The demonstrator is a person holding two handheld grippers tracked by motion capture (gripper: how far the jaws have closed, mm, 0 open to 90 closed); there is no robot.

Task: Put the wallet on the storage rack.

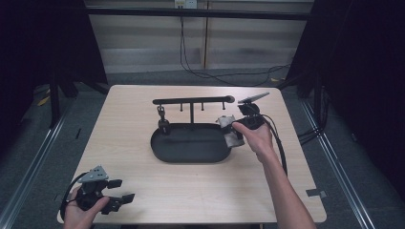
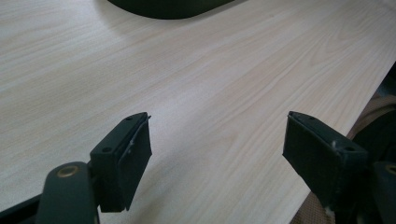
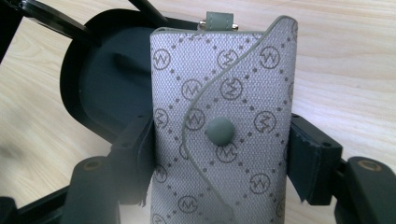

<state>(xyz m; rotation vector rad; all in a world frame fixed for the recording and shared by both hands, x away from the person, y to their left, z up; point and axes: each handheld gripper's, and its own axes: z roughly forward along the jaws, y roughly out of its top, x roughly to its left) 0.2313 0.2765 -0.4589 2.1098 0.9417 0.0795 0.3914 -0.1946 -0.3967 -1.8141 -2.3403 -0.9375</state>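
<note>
Left gripper (image 1: pixel 125 190), held in the person's left hand (image 1: pixel 80 210) at the near left corner of the pale wood counter (image 1: pixel 129 143): jaws spread wide, nothing between them. In the left gripper view the gripper (image 2: pixel 217 156) frames bare counter (image 2: pixel 210 84), with the dark rim of the tray (image 2: pixel 168 7) at the top edge.

Centre: a black oval tray (image 1: pixel 191 155) lies on the counter. A post rises from its far side and carries a horizontal black bar (image 1: pixel 193 100) with small pegs beneath; a small dark item (image 1: pixel 161 116) hangs from the bar near its left end, its nature too small to tell.

Right: the right hand (image 1: pixel 258 138) holds the right gripper (image 1: pixel 235 128) at the tray's right end. In the right gripper view the gripper (image 3: pixel 219 161) has its jaws closed against both sides of a grey woven key pouch (image 3: pixel 224 116), patterned with circled monograms and dots, with a curved flap, a round grey snap (image 3: pixel 220 130) and a small tab at its top. The pouch (image 1: pixel 230 131) stands above the tray's right rim, partly over the tray (image 3: pixel 100 79) and partly over the counter (image 3: pixel 345 60).
</note>
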